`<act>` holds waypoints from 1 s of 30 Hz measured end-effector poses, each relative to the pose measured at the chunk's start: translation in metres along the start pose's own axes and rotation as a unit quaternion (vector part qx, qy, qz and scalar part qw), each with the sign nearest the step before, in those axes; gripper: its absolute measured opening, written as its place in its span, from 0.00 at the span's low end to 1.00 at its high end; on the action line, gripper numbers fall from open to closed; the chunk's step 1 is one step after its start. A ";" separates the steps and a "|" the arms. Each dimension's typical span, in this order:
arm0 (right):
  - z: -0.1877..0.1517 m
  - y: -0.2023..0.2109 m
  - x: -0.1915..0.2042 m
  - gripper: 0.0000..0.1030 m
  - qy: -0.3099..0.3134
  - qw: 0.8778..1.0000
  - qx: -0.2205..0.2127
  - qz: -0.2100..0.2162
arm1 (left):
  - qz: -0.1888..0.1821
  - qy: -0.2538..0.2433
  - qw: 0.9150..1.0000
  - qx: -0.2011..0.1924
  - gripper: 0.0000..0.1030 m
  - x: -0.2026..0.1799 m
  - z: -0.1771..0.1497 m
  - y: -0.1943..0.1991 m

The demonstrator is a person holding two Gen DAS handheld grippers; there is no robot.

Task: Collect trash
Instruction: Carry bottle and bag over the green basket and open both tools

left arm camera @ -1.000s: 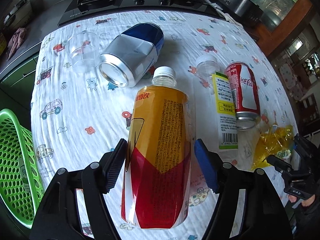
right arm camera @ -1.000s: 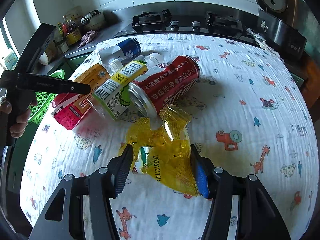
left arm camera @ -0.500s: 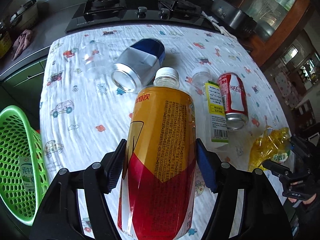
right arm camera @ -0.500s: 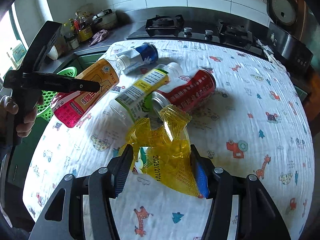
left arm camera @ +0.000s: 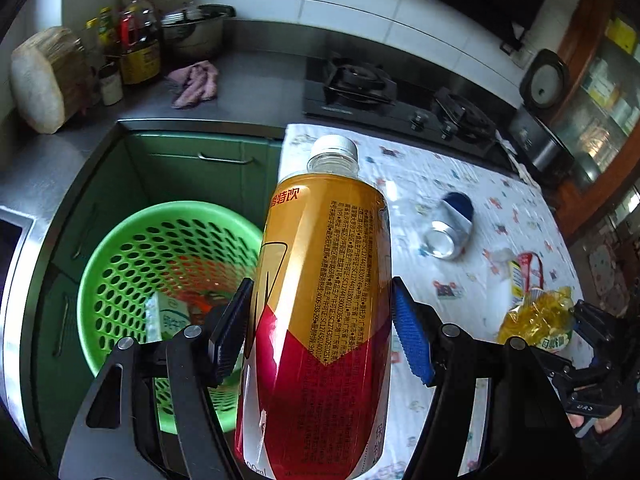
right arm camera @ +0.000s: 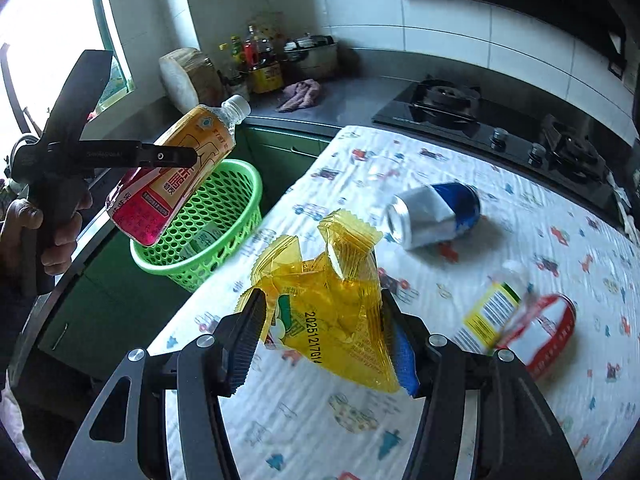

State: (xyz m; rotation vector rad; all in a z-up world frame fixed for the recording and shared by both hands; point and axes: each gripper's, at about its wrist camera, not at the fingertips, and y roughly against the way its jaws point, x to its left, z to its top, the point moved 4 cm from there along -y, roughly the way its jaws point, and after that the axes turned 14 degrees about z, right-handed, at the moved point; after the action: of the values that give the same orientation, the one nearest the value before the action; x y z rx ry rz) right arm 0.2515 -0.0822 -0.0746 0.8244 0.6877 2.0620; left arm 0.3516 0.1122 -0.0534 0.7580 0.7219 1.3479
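Observation:
My left gripper (left arm camera: pixel 320 332) is shut on an orange and red plastic bottle (left arm camera: pixel 324 304) and holds it in the air at the table's left edge, beside and above a green perforated basket (left arm camera: pixel 132 248). The basket holds a small carton (left arm camera: pixel 166 320). In the right wrist view the bottle (right arm camera: pixel 172 176) hangs over the basket (right arm camera: pixel 208 232). My right gripper (right arm camera: pixel 324 332) is shut on a crumpled yellow wrapper (right arm camera: pixel 332 312), lifted above the table. A blue and silver can (right arm camera: pixel 436 212), a green-labelled clear bottle (right arm camera: pixel 492 312) and a red cola can (right arm camera: pixel 544 332) lie on the table.
The table has a white cartoon-print cloth (right arm camera: pixel 520 240). Green cabinets (left arm camera: pixel 200 168) stand behind the basket. A black gas hob (right arm camera: pixel 480 120) borders the table's far side. A pot, sauce bottles and a pink rag (left arm camera: pixel 196 84) sit on the grey counter.
My left gripper lifted the bottle off the table and swung it left to the basket. My right gripper raised the yellow wrapper and moved left toward the basket.

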 end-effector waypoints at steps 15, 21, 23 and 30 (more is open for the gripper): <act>0.069 -0.126 0.071 0.54 0.023 0.998 0.026 0.044 | 0.015 0.105 0.994 0.036 0.79 0.124 -0.018 -0.058; 0.081 -0.161 0.087 0.55 0.029 0.998 0.041 0.049 | 0.016 0.121 0.992 0.031 0.79 0.149 -0.025 -0.055; 0.085 -0.172 0.092 0.59 0.029 0.997 0.043 0.052 | 0.019 0.130 0.991 0.030 0.79 0.161 -0.028 -0.053; 0.094 -0.205 0.105 0.77 0.034 0.997 0.051 0.056 | 0.036 0.155 0.987 0.029 0.79 0.194 -0.041 -0.043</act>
State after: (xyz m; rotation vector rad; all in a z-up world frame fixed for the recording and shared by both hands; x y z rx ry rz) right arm 0.3681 0.1320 -0.1250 0.8722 0.8046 2.1790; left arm 0.3594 0.3050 -0.1158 0.6305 0.9891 1.5351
